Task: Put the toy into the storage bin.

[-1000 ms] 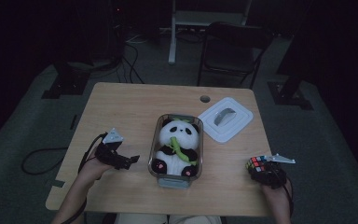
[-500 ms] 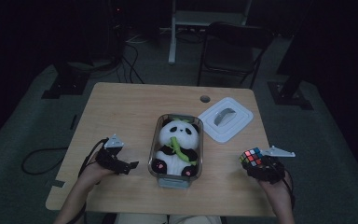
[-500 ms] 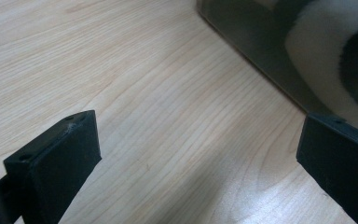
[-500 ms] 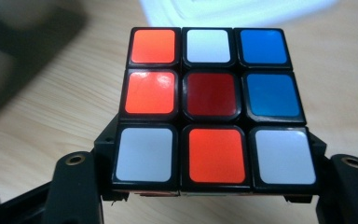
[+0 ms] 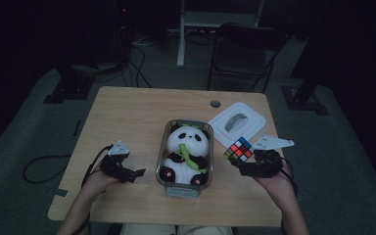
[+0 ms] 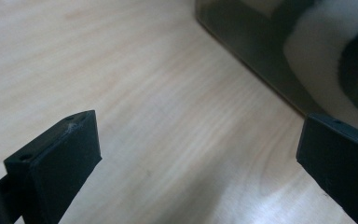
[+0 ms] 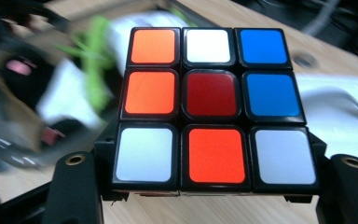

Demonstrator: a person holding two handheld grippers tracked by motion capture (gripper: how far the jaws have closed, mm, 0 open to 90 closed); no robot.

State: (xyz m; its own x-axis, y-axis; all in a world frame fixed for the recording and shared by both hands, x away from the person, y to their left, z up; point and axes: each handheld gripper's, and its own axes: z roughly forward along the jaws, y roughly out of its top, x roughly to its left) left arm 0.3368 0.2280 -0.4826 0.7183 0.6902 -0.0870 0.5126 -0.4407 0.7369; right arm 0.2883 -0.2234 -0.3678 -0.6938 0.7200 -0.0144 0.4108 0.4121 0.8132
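A puzzle cube [image 5: 239, 149] with mixed coloured squares hangs above the table's right side, with my right gripper [image 5: 245, 164] shut on it. In the right gripper view the cube [image 7: 212, 107] sits between both jaws, its top face toward the camera. A plush panda [image 5: 186, 154] with a green sprig lies in a clear rectangular container [image 5: 166, 142] at the table's middle. My left gripper [image 5: 132, 172] rests low over the wood left of the container, open with nothing between its fingers [image 6: 65, 158]; the container's corner [image 6: 242, 42] lies just ahead of them.
The container's white lid [image 5: 238, 122] lies on the table behind the cube. A round cable hole [image 5: 215, 104] sits near the far edge. A dark chair [image 5: 247, 54] and cables stand beyond the table. Bare wood spreads across the table's left half.
My right gripper has risen off the table with the cube and moved left toward the container. The left gripper has stayed where it was.
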